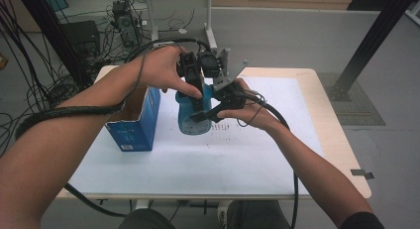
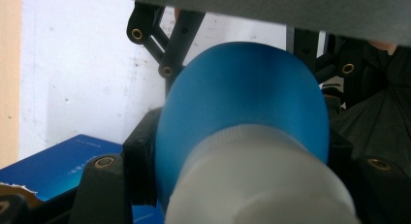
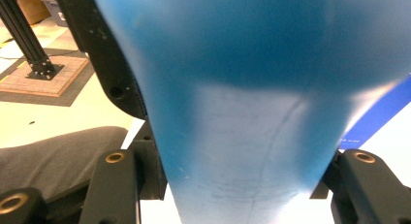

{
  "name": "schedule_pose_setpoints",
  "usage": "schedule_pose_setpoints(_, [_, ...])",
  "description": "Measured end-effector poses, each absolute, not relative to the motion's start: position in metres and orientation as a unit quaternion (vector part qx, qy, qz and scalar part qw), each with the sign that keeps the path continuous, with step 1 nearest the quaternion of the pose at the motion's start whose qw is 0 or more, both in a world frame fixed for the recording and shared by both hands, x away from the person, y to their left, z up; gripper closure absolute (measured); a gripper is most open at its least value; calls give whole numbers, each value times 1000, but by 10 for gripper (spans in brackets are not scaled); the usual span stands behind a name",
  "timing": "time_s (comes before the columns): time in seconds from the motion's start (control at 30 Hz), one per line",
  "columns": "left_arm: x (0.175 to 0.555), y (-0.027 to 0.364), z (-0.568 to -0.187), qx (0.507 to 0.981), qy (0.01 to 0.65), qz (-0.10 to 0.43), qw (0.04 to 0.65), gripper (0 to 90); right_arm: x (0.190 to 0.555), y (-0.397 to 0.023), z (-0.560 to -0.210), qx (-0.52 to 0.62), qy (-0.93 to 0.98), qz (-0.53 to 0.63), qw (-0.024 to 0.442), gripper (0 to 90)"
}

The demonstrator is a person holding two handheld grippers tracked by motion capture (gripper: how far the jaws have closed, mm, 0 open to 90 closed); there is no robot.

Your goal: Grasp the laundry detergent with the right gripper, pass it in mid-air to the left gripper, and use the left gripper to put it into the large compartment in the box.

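Two grippers are what I'm working with here, both meeting on one blue bottle above the tabletop [image 1: 277,154], which is the biggest thing in my high view: pale wood at the edges with a white sheet [image 1: 198,159] spread over most of it.

Next in size is the blue cardboard box [image 1: 136,125], standing open-topped on the sheet at my left, just beside the bottle. In the left gripper view a corner of it sits low at the left.

The blue bottle [image 1: 193,115] is held up off the sheet, between the box and my right hand [image 1: 250,112], tilted with its base toward me. In the left gripper view I look along it from the white cap [image 2: 261,180] at the near end, with the blue body [image 2: 247,98] swelling beyond it.

My left gripper [image 1: 190,73] comes down on it from above, under my left hand [image 1: 163,70]; its jaws are closed in on the bottle's cap end, black pads flanking it on both sides. My right gripper [image 1: 218,107] takes it from the right, lower down; in the right gripper view the blue body [image 3: 252,98] sits squarely between the jaws, which are clamped against its sides.
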State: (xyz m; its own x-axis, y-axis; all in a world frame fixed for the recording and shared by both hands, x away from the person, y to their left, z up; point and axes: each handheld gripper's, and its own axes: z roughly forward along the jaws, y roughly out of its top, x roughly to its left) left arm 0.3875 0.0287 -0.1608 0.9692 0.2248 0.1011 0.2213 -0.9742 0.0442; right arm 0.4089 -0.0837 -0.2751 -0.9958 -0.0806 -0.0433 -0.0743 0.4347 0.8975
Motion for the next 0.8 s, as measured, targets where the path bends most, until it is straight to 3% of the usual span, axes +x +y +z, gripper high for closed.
schedule_pose_setpoints(0.8, [388,34,-162,992,116,52,20,371,411,-80,-276,47,-846,-532,5,422])
